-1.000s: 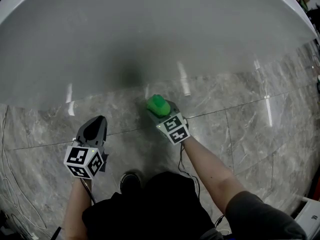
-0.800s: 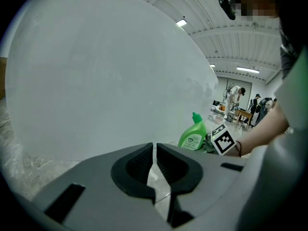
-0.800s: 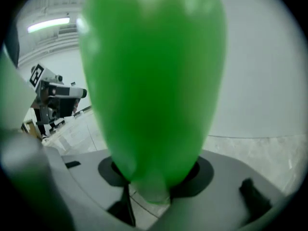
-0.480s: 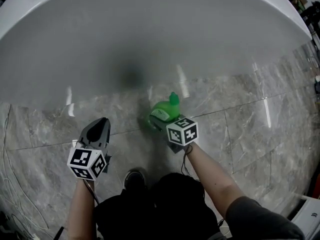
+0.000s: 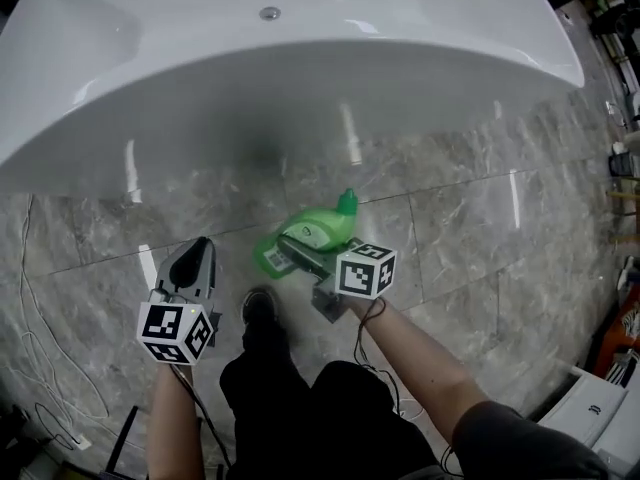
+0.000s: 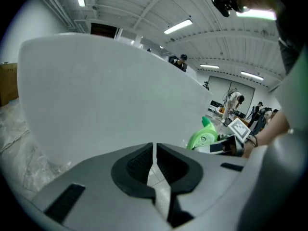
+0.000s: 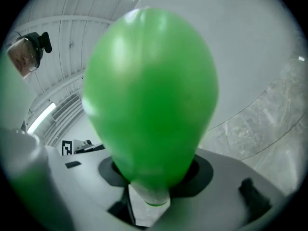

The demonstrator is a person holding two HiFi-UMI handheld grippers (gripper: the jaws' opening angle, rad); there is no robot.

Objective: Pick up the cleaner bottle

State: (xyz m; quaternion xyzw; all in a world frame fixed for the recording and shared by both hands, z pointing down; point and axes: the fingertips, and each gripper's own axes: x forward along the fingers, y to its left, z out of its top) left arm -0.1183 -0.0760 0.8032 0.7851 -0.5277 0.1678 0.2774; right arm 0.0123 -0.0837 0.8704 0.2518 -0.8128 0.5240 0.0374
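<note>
We clamp our right hand-held gripper (image 5: 305, 260) across the bottle's (image 5: 318, 230) body for a firm hold, tilted clear of the floor (image 5: 480, 238) beside the tub (image 5: 300, 88), while our left hand-held gripper (image 5: 193, 253) hangs empty, jaws together.

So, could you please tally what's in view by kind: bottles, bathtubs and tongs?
Green cleaner bottle: 1
White bathtub: 1
Tongs: 2, left tongs and right tongs
Total: 4
</note>
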